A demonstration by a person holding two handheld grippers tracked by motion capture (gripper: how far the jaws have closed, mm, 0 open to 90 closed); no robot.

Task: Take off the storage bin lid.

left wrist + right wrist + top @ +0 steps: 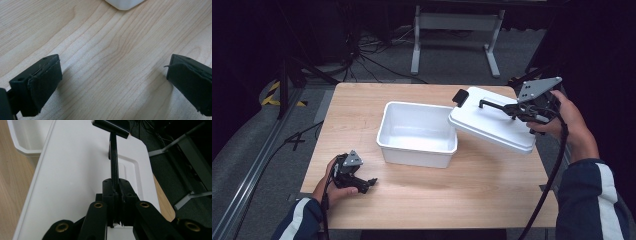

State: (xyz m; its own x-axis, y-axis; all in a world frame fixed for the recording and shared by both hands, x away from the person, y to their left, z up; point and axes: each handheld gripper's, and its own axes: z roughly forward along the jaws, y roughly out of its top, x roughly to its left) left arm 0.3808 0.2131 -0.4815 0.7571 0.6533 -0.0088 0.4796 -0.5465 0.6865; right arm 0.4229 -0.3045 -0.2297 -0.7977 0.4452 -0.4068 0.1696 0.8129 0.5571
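Observation:
A white open bin [417, 132] stands in the middle of the wooden table, nothing visible inside it. Its white lid [489, 125] hangs tilted to the right of it, the lid's left edge over the bin's right rim. My right gripper [517, 109] is shut on the lid's thin black handle [114, 167], seen close up above the white lid [75, 182] in the right gripper view. A black latch [460, 97] sits at the lid's far left end. My left gripper [369, 182] rests open near the table's front left, its pads [45, 80] wide apart over bare wood.
A corner of the bin [124, 3] shows ahead of the left gripper. The table's right edge [544, 170] lies under the right hand. Beyond the table, cables and a grey metal frame [457, 22] stand on the floor.

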